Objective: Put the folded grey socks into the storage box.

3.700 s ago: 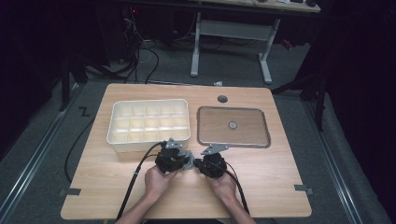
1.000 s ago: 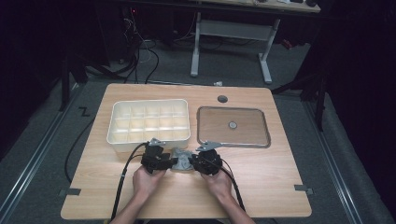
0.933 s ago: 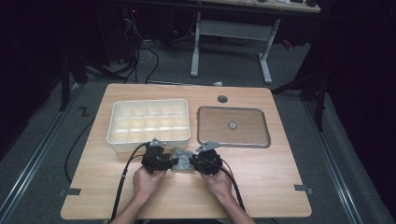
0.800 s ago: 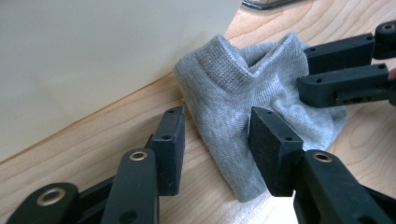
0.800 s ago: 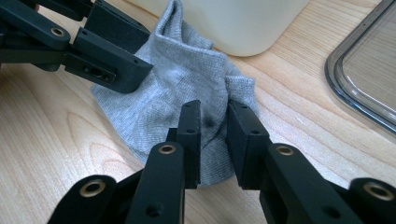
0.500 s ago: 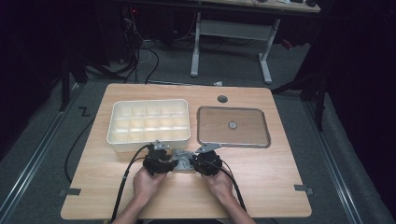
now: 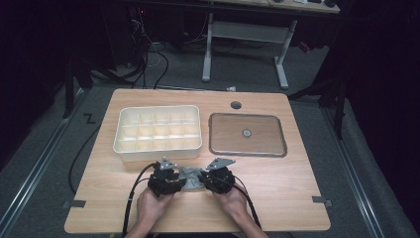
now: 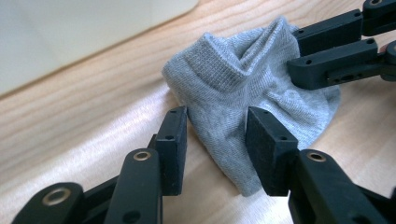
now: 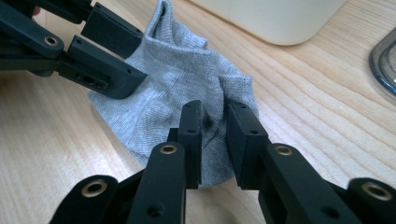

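A crumpled grey sock (image 7: pixel 188 175) lies on the wooden table near its front edge, between the two grippers. In the left gripper view, my left gripper (image 8: pixel 217 135) is open, its jaws astride the near end of the sock (image 8: pixel 243 79) with a wide gap. My right gripper (image 9: pixel 214 126) is shut on a fold of the sock (image 9: pixel 177 79). The right gripper (image 8: pixel 294 53) also pinches the sock's far edge in the left gripper view. From above, the left gripper (image 7: pixel 179 180) and the right gripper (image 7: pixel 199 179) point toward each other, each held by a hand.
A cream tray (image 7: pixel 157 148) with several compartments stands just behind the grippers at the left. A brown flat tray with a grey rim (image 7: pixel 247 153) and a small round knob lies at the right. A cable hole (image 7: pixel 236 105) sits near the back edge.
The left gripper had drawn off to the left of the sock and has come back right, its jaws now around the sock. The right gripper has held still.
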The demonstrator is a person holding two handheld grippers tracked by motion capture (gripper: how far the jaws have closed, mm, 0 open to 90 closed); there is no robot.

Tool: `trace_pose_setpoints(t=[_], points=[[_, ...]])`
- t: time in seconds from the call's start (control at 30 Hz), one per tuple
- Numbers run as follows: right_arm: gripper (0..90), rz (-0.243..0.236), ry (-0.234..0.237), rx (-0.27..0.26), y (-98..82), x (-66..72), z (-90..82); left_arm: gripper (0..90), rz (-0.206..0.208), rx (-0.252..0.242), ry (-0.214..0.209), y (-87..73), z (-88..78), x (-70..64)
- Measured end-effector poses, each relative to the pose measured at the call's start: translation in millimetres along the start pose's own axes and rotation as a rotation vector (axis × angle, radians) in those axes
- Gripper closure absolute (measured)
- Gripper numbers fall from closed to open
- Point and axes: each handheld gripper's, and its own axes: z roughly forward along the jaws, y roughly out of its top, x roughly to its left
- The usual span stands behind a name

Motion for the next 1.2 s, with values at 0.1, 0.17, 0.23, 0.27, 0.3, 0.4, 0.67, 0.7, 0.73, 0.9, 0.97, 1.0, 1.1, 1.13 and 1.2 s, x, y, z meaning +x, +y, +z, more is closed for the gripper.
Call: trace_pose_setpoints(t=[0.1,0.17,0.23,0.27,0.3,0.4,0.67,0.7,0.73,0.9,0.97,1.0,1.1,1.13,1.2], points=[[76.5,-0.013,-0.006,0.024,3.6,1.3,0.4,58.3,-0.014,-0.004,-0.036,1.1,0.4,5.5],[76.5,-0.021,-0.010,0.037,5.4,1.8,0.6,57.4,-0.025,-0.057,-0.061,0.5,-0.3,11.8],[76.5,-0.025,-0.014,0.048,6.5,2.2,0.5,56.6,-0.038,-0.066,-0.068,1.4,-0.7,13.7],[76.5,-0.023,-0.014,0.053,7.6,2.3,0.8,54.2,-0.054,-0.063,-0.079,5.3,-1.7,16.3],[76.5,-0.023,-0.014,0.053,7.6,2.3,0.8,53.3,-0.054,-0.063,-0.079,5.3,-1.7,16.3],[76.5,-0.017,-0.014,0.039,5.5,2.3,0.6,51.1,-0.038,-0.069,-0.065,15.5,-2.8,19.3],[76.5,-0.009,0.005,0.025,3.3,-0.5,0.4,51.9,-0.080,-0.061,-0.104,15.9,8.9,27.6],[76.4,-0.009,0.005,0.023,3.1,-0.5,0.4,52.6,-0.080,-0.055,-0.101,15.8,9.0,27.8],[76.5,-0.009,0.006,0.019,2.7,-0.8,0.5,53.0,-0.079,-0.047,-0.098,15.6,9.1,27.9],[76.5,0.002,0.030,0.006,0.0,-4.4,-0.1,57.6,-0.074,-0.038,-0.111,15.4,12.9,28.5],[76.5,0.006,0.030,0.007,0.1,-4.6,-0.2,61.1,-0.068,-0.038,-0.116,15.0,13.3,28.3],[76.5,0.005,0.030,0.006,0.0,-4.7,-0.2,62.6,-0.062,-0.035,-0.117,14.6,12.9,28.3],[76.5,0.011,0.036,-0.003,-1.2,-5.2,-0.1,67.3,-0.047,-0.035,-0.117,13.9,12.9,27.8],[76.5,0.008,0.037,-0.005,-1.5,-5.8,-0.2,68.6,-0.053,-0.033,-0.124,14.0,13.3,28.5],[76.5,0.013,0.037,-0.009,-1.9,-5.9,-0.2,70.7,-0.058,-0.033,-0.130,13.8,13.2,29.0]])
